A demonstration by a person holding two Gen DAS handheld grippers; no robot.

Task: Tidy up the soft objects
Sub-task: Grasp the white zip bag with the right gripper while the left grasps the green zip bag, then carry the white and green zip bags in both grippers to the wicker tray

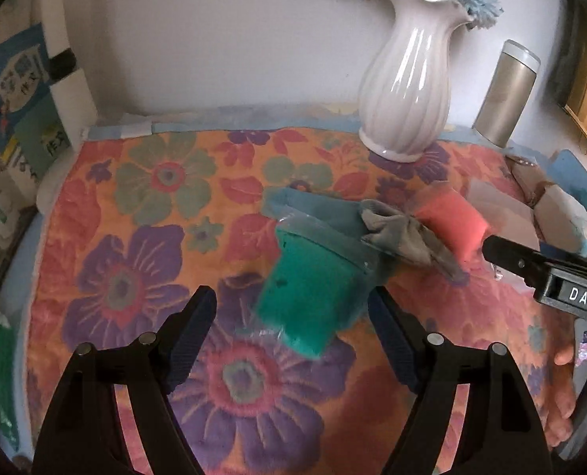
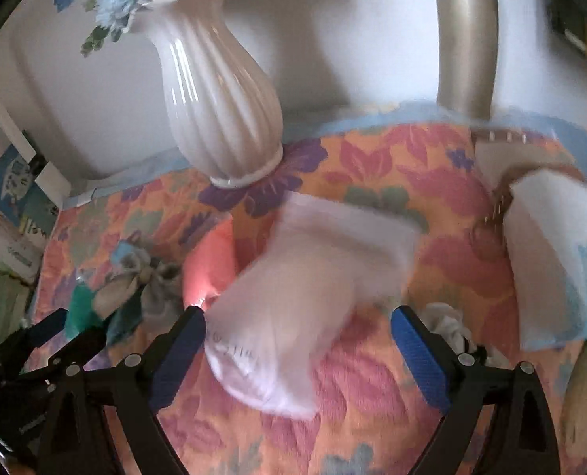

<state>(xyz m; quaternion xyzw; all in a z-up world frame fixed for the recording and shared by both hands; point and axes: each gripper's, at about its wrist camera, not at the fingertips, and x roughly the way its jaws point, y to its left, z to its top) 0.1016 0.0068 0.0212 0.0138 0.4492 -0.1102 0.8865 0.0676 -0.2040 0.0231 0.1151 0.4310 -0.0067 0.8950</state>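
A green soft pack (image 1: 309, 289) in clear wrap lies on the floral cloth (image 1: 135, 237), just ahead of my open left gripper (image 1: 293, 308). Behind it lie a teal cloth (image 1: 313, 206), a grey sock (image 1: 404, 233) and a pink soft pack (image 1: 451, 225). My right gripper (image 2: 299, 324) is open over a white soft pack (image 2: 305, 297), which lies between its fingers. The pink pack (image 2: 210, 265) and grey sock (image 2: 159, 289) show to its left. The right gripper's body (image 1: 550, 277) shows in the left wrist view.
A white ribbed vase (image 1: 408, 91) with blue flowers stands at the back, a gold thermos (image 1: 507, 95) to its right. A white-and-blue foam block (image 2: 550, 261) and a crumpled white cloth (image 2: 447, 324) lie at the right. Books (image 1: 16, 111) stand at the left edge.
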